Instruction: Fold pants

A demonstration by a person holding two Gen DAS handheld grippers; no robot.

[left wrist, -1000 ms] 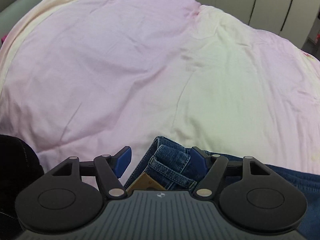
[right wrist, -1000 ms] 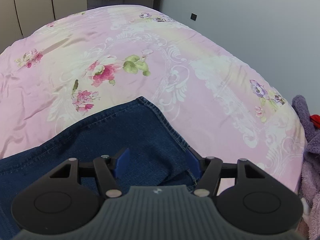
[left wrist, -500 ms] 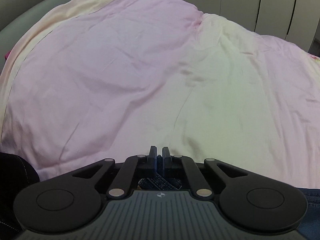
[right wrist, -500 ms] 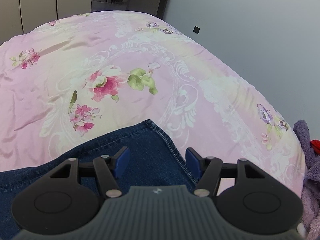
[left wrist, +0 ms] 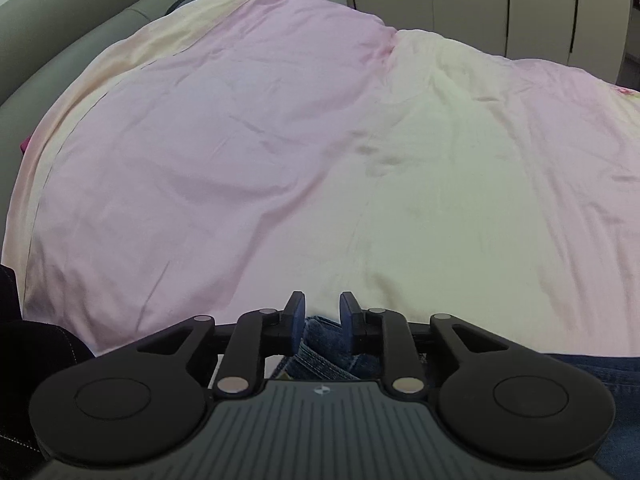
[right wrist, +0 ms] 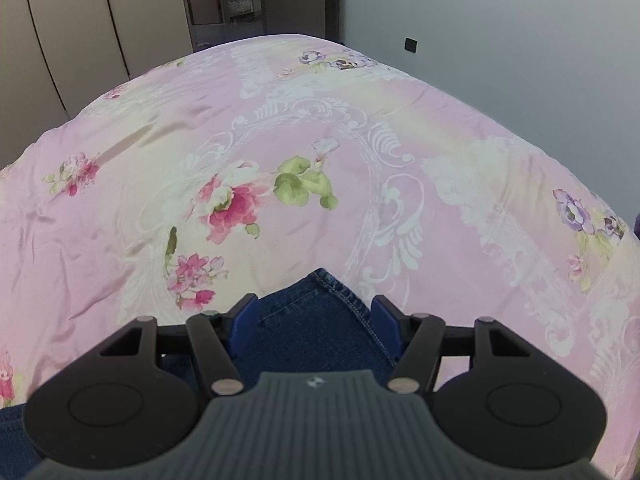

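Observation:
Blue denim pants lie on a pink bed cover. In the left wrist view my left gripper (left wrist: 322,312) is shut on a bunched part of the pants (left wrist: 320,350) near the waistband, and more denim shows at the lower right. In the right wrist view my right gripper (right wrist: 314,316) is open, its blue pads (right wrist: 244,320) on either side of the pant leg's hem corner (right wrist: 320,320), which lies flat on the cover. I cannot tell whether the pads touch the cloth.
The pink and cream bed cover (left wrist: 280,140) fills the left wrist view, with a grey headboard (left wrist: 80,32) behind. In the right wrist view the floral cover (right wrist: 280,160) reaches a grey wall (right wrist: 500,40) and wardrobe doors (right wrist: 80,20). A dark object (left wrist: 24,340) sits at the lower left.
My left gripper has closed onto the pants' waistband and since eased slightly wider around it. My right gripper stayed open and drew back along the leg, so only the hem corner lies between its pads.

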